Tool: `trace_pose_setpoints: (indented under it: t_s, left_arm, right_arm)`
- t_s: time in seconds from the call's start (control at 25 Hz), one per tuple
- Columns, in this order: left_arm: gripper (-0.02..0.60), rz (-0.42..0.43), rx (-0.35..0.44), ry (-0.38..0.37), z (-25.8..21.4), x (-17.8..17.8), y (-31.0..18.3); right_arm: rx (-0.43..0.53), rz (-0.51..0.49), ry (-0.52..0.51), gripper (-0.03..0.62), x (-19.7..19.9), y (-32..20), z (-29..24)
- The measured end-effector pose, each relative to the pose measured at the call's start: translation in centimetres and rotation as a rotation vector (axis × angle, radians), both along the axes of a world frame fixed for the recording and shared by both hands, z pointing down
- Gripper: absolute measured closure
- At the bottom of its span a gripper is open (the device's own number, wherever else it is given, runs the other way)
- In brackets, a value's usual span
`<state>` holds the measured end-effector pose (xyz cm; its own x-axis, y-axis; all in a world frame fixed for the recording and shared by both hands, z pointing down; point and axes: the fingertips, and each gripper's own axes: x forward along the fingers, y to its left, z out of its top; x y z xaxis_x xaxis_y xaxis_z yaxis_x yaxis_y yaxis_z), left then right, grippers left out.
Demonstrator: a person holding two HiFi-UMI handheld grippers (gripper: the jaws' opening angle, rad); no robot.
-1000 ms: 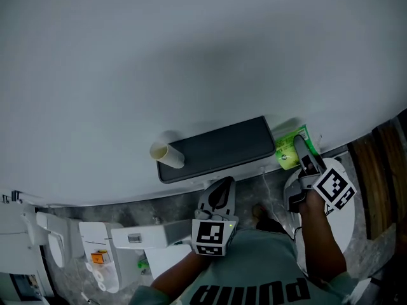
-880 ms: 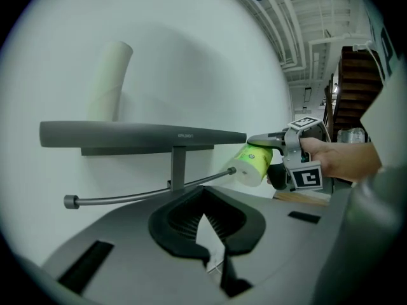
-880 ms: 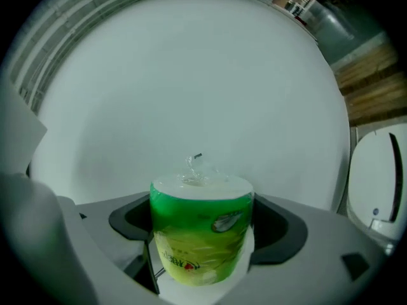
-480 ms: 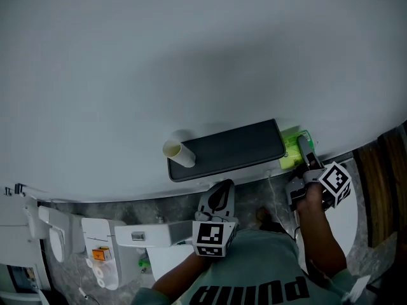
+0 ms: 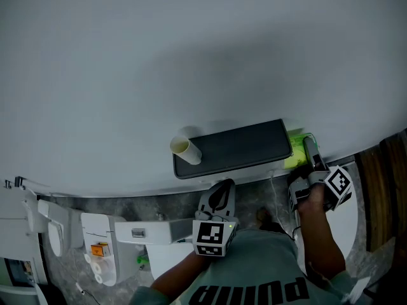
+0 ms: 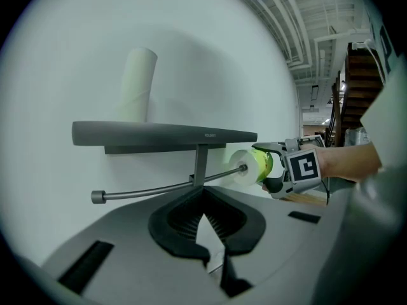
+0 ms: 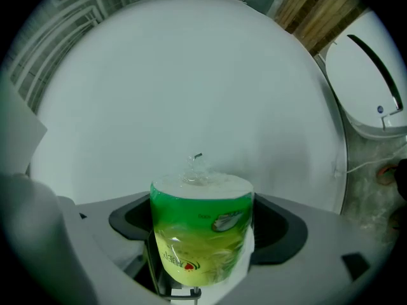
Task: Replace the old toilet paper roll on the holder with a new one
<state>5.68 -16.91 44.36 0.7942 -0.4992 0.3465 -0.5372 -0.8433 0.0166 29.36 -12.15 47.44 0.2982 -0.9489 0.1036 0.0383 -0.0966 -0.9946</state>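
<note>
A new toilet paper roll (image 7: 201, 234) in green plastic wrap sits between the jaws of my right gripper (image 5: 310, 156), which is shut on it. In the left gripper view the roll (image 6: 252, 166) is at the right tip of the holder's metal rod (image 6: 159, 187), its end face touching the tip. The rod is bare. An empty cardboard tube (image 6: 137, 85) stands upright on the dark shelf (image 6: 159, 134) above the rod. My left gripper (image 6: 213, 265) hangs below the shelf (image 5: 232, 149), shut with nothing in it.
A white toilet (image 7: 375, 84) stands to the right, with wooden panelling (image 5: 381, 189) beyond it. White fixtures (image 5: 95, 246) are on the marbled floor at lower left. A thin cable (image 5: 275, 192) hangs under the shelf. The wall behind is plain white.
My right gripper has carried the green roll in from the shelf's right end to the tip of the rod. The left gripper has held still.
</note>
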Motion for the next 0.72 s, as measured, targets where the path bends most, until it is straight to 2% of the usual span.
trace_pose_setpoints:
  t_s: [0.2, 0.4, 0.72]
  left_arm:
    - [0.577, 0.001, 0.001, 0.0, 0.2, -1.2, -0.2]
    - [0.577, 0.0, -0.002, 0.003, 0.1, -0.7, 0.0]
    - [0.577, -0.01, 0.003, 0.003, -0.1, -1.4, 0.0]
  right_arm:
    - [0.005, 0.013, -0.024, 0.146, -1.5, -0.1, 0.5]
    - [0.01, 0.016, -0.027, 0.146, -1.1, 0.2, 0.5]
    - [0.019, -0.082, -0.028, 0.146, -5.6, -1.9, 0.7]
